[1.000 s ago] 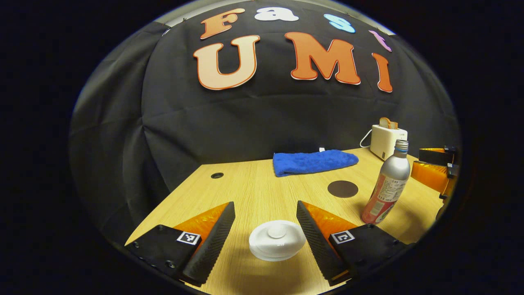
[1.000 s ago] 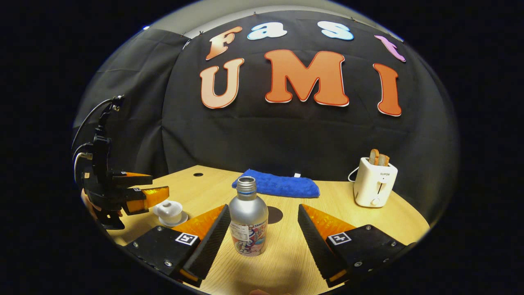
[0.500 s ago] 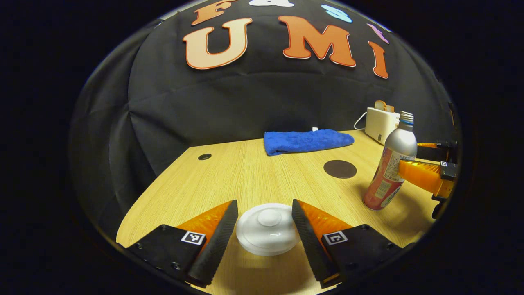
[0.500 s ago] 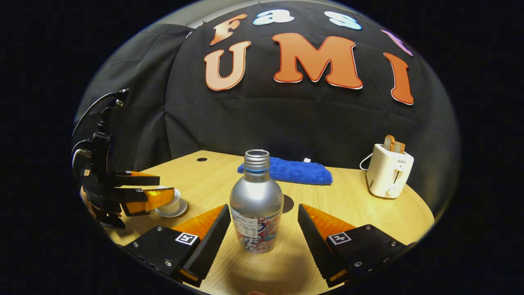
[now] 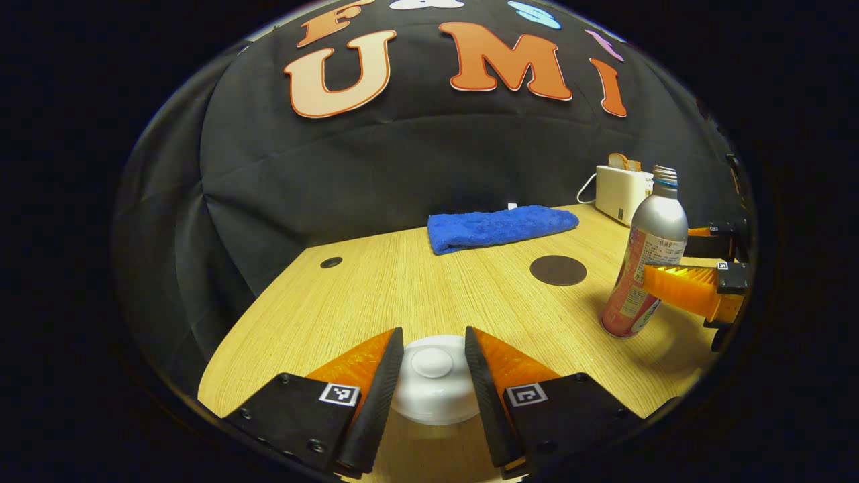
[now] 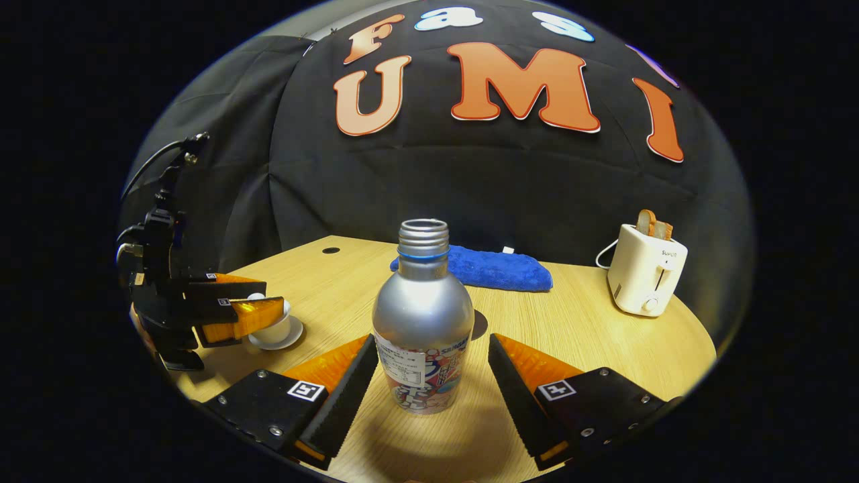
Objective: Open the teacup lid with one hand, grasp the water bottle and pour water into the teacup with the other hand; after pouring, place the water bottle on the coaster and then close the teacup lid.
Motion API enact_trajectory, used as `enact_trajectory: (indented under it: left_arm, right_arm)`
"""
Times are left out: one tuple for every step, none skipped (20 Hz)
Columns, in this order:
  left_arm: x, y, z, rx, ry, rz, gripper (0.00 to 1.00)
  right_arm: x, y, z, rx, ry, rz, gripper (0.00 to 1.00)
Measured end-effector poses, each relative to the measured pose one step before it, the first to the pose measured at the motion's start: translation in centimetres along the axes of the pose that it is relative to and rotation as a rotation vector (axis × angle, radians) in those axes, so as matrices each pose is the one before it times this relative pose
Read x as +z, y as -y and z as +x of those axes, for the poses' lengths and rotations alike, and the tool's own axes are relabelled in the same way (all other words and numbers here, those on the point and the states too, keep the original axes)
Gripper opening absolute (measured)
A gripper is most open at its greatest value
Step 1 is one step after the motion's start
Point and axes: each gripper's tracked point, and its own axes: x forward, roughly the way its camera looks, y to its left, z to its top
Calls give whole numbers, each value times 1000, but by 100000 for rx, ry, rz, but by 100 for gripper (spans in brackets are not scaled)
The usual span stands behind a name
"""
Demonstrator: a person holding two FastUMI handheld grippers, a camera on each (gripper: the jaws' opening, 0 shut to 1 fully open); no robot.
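Left gripper [image 5: 433,362] low over the wooden worktop [image 5: 402,288], fingers narrowed around the white teacup lid [image 5: 433,376], contact unclear. Right gripper [image 6: 429,376] open wide, fingers either side of the upright silver water bottle [image 6: 423,322], not touching. Dark round coaster [image 5: 558,270] just beyond the bottle. Blue towel [image 5: 500,227] and white toaster [image 6: 646,270] at the back.

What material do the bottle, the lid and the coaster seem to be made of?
Bottle: likely aluminium, matte silver, printed label. Lid: probably glazed ceramic, smooth glossy white. Coaster: flat dark disc, matte; the material is unclear.
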Motion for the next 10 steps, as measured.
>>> enact_trajectory:
  left_arm:
    - [362,-147,-88,555,1453,96,58]
    - [-121,294,305,56,-393,-258,53]
    - [51,136,-17,-170,144,49,48]
    - [1,-11,113,-148,66,154,45]
    - [-52,28,-60,-101,-153,-2,48]
    - [40,-110,-155,575,404,226,48]
    - [168,-460,328,961,811,-1208,40]
    - [4,225,43,-550,-13,-450,33]
    - [99,122,-4,-33,386,391,33]
    - [-271,56,-191,34,-423,3,33]
  right_arm:
    - [-11,19,82,118,-162,-429,100]
    - [-98,-61,-83,45,52,-549,100]
    - [-4,-19,7,-3,116,-592,99]
    - [27,-68,-11,32,119,-580,100]
    - [-15,31,37,52,39,-431,99]
    - [-72,23,11,176,-50,-221,99]
    - [11,1,-13,133,-238,-1,99]
    - [-141,-31,-8,169,-274,184,99]
    - [-86,35,145,74,-301,176,99]
    - [-49,6,35,194,-227,306,99]
